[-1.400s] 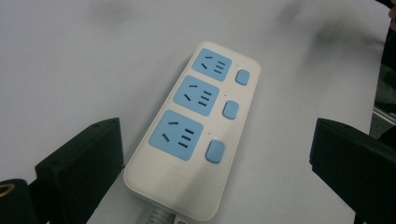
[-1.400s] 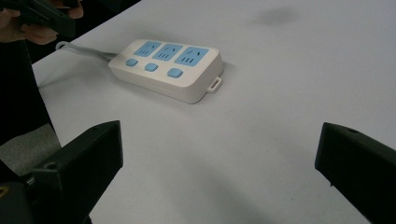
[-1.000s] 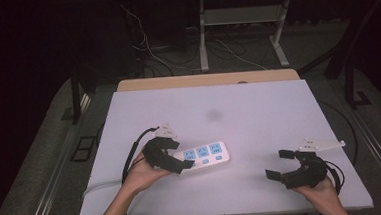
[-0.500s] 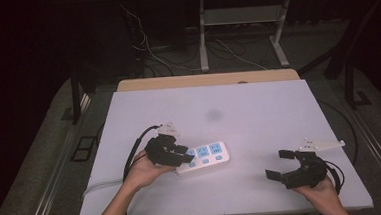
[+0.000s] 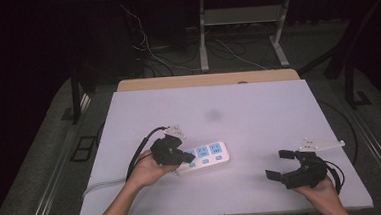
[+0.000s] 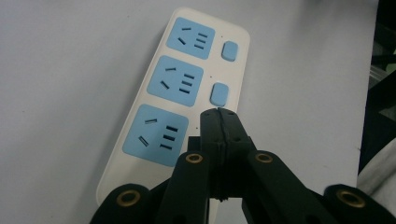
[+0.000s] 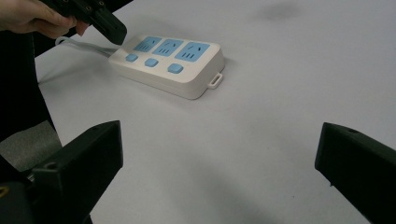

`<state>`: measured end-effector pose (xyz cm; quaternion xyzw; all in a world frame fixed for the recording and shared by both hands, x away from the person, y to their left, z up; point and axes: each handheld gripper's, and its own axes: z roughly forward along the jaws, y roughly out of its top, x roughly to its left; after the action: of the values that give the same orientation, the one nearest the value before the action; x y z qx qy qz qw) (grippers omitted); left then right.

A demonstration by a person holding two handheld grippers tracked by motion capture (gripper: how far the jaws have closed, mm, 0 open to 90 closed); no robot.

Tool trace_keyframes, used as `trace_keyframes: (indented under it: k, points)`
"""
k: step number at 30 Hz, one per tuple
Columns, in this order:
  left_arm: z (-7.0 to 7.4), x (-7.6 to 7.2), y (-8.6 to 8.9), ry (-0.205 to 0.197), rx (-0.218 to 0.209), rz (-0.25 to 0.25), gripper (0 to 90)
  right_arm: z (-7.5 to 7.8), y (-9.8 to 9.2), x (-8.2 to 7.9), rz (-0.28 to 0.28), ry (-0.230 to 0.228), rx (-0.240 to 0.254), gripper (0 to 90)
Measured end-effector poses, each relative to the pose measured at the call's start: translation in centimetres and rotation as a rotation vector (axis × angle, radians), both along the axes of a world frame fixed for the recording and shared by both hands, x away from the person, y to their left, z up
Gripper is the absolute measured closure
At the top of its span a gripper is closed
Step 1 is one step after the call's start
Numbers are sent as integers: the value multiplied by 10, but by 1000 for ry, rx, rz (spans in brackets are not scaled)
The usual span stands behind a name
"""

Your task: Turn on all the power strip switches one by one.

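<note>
Over the near end of the power strip (image 6: 175, 100), my left gripper (image 6: 219, 116) has just been closing; its jaws now meet with nothing between them, tips above the strip's blue switches. That strip lies flat on the white table (image 5: 259, 113), left of centre. At four o'clock, well apart, my right gripper (image 5: 282, 164) sits with jaws spread wide, empty.
</note>
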<state>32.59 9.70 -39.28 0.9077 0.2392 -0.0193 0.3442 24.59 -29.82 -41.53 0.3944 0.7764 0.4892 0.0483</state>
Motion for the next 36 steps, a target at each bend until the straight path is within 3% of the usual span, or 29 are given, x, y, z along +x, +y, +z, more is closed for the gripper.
trace_keyframes:
  k: [26, 36]
  points:
    - [-10, 3, -8, 1, 59, -21, 894, -1, 1, 0, 11, 2, -7, 10]
    - [-12, 4, -9, 9, 49, -23, 895, -1, 0, 0, 8, 2, -7, 10]
